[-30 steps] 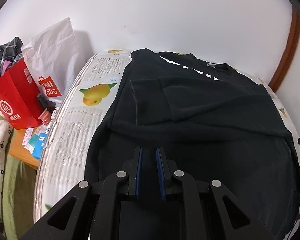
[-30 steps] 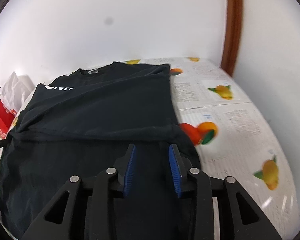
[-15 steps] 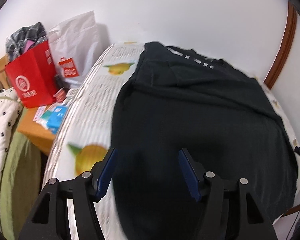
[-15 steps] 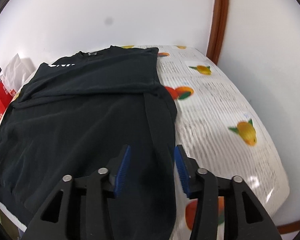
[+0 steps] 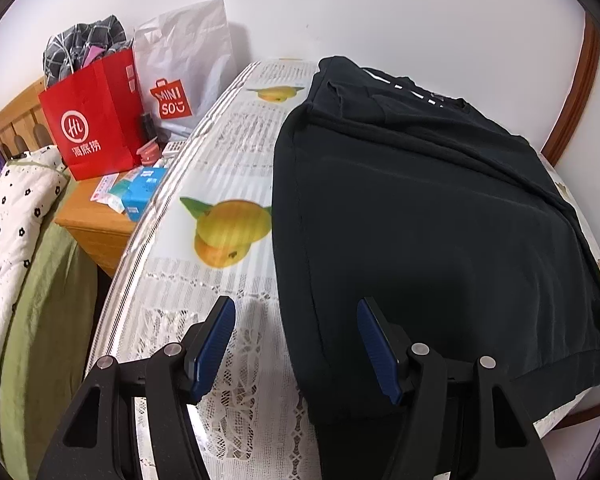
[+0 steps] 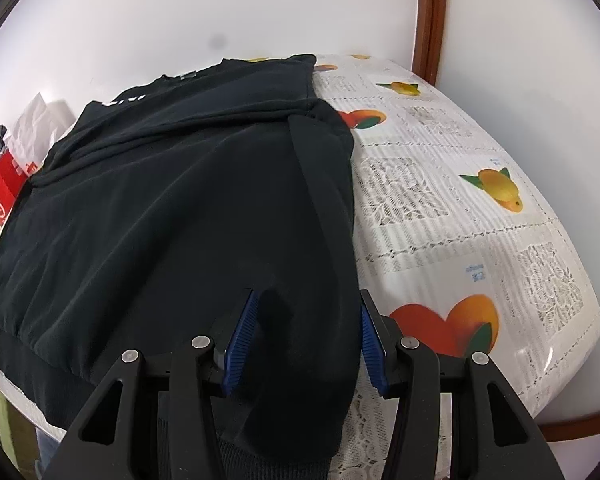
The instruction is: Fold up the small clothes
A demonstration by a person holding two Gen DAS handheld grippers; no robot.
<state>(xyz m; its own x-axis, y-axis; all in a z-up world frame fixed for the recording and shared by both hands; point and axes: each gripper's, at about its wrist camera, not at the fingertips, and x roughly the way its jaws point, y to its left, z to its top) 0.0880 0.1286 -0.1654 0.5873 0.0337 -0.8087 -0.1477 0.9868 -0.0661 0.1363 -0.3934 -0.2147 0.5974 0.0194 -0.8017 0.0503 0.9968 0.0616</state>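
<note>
Both grippers have drawn back toward the near edge of the table (image 5: 236, 264) since a second ago, when they stood over the middle of the black sweatshirt (image 5: 420, 208) with the left jaws almost together. Now the left gripper (image 5: 296, 344) stands wide apart and holds nothing: one blue pad is over the lace-and-fruit tablecloth (image 6: 460, 208), the other over the garment, so the jaws straddle its left side edge near the hem. The right gripper (image 6: 306, 336) is also released, wider than before, its pads on either side of the sweatshirt's right edge, with cloth between them but not pinched as far as can be seen.

The sweatshirt lies flat on the table, collar toward the wall, both sleeves folded in across the chest, hem at the near edge. More of the room's left side has come into sight: a red paper bag (image 5: 96, 120), a white shopping bag (image 5: 184, 64) and a wooden nightstand (image 5: 96, 216) beside the table.
</note>
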